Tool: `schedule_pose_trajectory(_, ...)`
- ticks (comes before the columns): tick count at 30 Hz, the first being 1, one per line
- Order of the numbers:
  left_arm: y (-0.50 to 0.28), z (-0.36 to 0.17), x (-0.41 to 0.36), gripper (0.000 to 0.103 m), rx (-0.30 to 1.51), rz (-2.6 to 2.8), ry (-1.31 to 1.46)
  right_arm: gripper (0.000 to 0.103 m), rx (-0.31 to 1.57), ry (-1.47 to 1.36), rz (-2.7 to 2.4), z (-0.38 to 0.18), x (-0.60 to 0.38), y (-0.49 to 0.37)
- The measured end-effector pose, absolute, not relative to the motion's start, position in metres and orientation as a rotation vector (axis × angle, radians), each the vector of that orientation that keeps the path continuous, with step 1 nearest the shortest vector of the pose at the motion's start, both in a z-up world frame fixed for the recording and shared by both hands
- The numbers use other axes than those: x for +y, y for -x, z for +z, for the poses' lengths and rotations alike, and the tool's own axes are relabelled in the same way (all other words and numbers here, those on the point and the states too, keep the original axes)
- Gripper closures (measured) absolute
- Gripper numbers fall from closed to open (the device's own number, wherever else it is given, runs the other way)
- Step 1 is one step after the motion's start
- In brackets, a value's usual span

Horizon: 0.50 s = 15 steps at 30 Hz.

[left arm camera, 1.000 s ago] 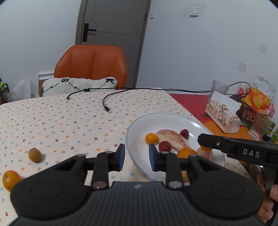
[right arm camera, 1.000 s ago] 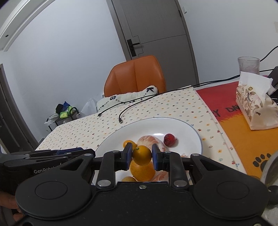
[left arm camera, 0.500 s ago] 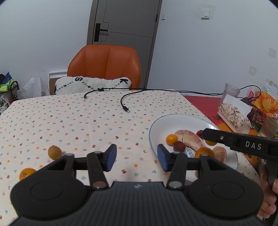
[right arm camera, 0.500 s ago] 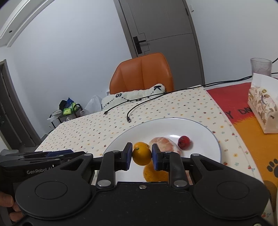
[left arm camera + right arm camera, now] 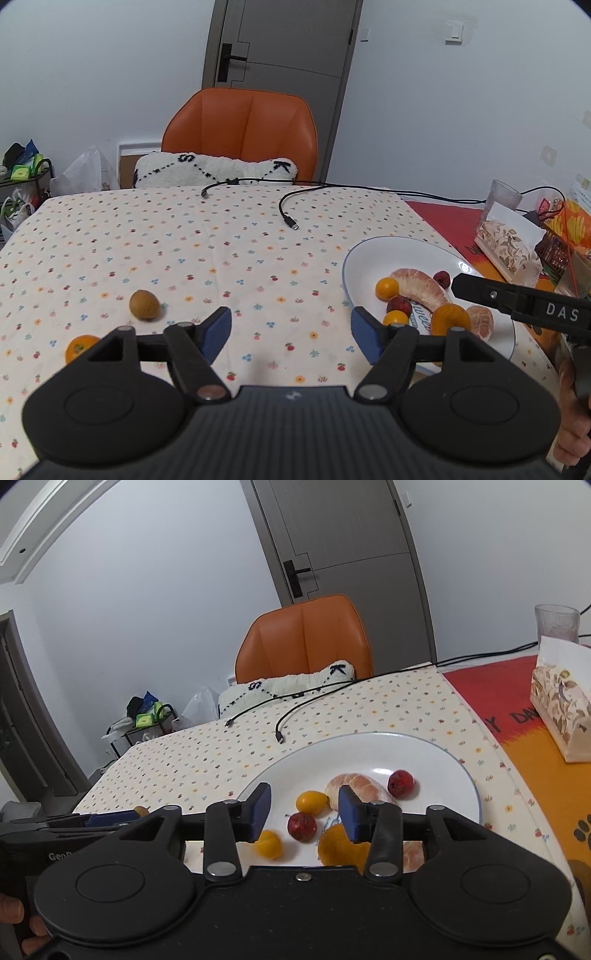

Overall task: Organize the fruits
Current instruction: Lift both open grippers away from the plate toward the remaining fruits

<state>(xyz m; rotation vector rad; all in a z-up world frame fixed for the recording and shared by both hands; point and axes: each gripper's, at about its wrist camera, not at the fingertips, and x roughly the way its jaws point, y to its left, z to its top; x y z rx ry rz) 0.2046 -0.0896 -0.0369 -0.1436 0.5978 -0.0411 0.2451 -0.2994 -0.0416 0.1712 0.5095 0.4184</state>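
My left gripper hangs over bare tablecloth, its jaws opening with nothing between them. A brown kiwi and a small orange lie on the cloth to its left. To its right stands the white plate with a pomelo segment, a big orange, a peeled mandarin, two red fruits and two small oranges. My right gripper hovers over the plate, jaws opening and holding nothing. A small orange lies on the plate just below its left pad, beside a red fruit.
Two black cables trail across the far half of the table. An orange chair with a white cushion stands behind it. A tissue box, a glass and snack bags sit on the red mat at the right.
My right gripper has opened and let go of the small orange, which now lies on the plate. My left gripper has opened wider and swung left, away from the plate.
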Motion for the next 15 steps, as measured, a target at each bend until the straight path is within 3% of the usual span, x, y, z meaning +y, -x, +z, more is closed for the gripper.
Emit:
schedule_pose_trajectory(5,-0.196,-0.036,-0.085,0.025,0.582,-0.02,0.137,0.047,0.508,-0.173,0.416,-0.043,-0.299,-0.237)
schedule_pose_trajectory(9,-0.19,-0.034,-0.077,0.022,0.573,0.006,0.145,0.033,0.503,-0.179,0.411,-0.042,-0.298,-0.231)
schedule_pose_trajectory(11,-0.186,-0.033,-0.072,0.021,0.57,0.012,0.152,0.021,0.499,-0.186,0.41,-0.042,-0.298,-0.227)
schedule_pose_trajectory(15,-0.178,-0.033,-0.064,0.02,0.567,0.015,0.163,0.012,0.499,-0.204,0.416,-0.043,-0.299,-0.222)
